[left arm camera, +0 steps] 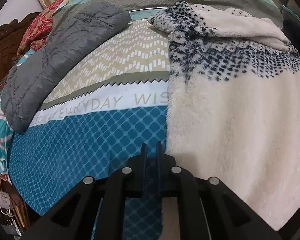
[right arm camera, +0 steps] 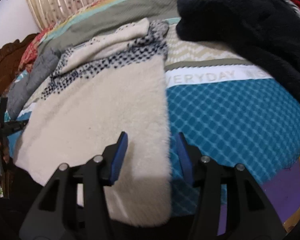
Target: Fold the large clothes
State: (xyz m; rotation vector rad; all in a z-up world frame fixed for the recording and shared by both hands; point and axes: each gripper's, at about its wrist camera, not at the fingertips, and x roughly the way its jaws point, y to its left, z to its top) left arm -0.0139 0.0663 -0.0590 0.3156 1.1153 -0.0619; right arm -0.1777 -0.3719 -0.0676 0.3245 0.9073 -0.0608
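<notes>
On the quilted bedspread, fluffy cream fleece sweater, left jaws nearly closed, empty, right jaws wide, empty.

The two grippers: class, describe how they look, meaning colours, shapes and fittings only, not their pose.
Both are black, angular linkage frames with cut-out slots and round silver pivot pins. The left gripper carries thin, flat dark-blue fingers. The right gripper has brighter blue, slab-like fingers on black arms. No cables, markings or sleeves are visible on either.
</notes>
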